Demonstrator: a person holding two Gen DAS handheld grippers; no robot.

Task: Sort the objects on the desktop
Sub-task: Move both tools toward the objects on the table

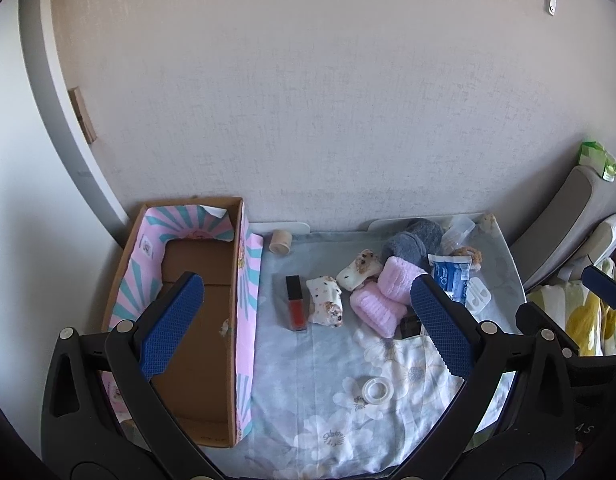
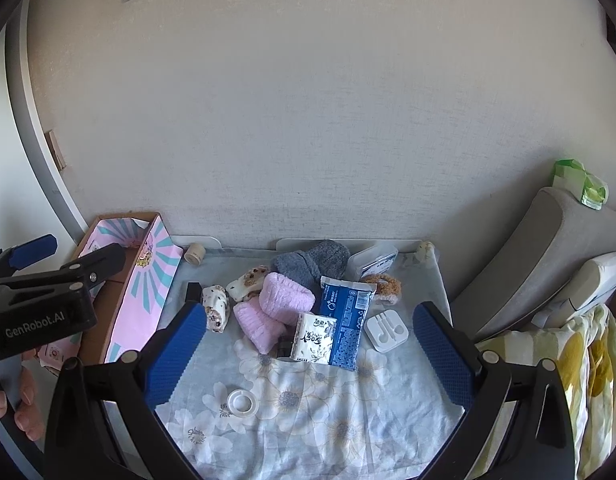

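Observation:
On the flowered cloth [image 1: 340,432] lie a red lipstick [image 1: 295,304], two patterned white socks [image 1: 326,306], pink socks [image 1: 382,308], a grey sock [image 1: 412,240] and a clear tape ring [image 1: 375,389]. An empty cardboard box [image 1: 243,280] with pink lining stands at the left. My left gripper [image 1: 308,282] hangs open above the box and cloth, holding nothing. My right gripper [image 2: 310,309] is open over the pile: pink socks [image 2: 283,300], a white tissue pack [image 2: 314,338], a blue pack [image 2: 346,320] and a white earphone case [image 2: 386,332]. Nothing sits between its pads.
A beige roll [image 2: 195,255], a clear plastic box [image 2: 374,258] and a brown scrunchie [image 2: 384,286] lie near the wall. Grey cushions [image 2: 548,248], a green packet [image 2: 580,184] and yellow-flowered bedding [image 2: 580,360] fill the right. A hand [image 2: 11,404] holds the left gripper.

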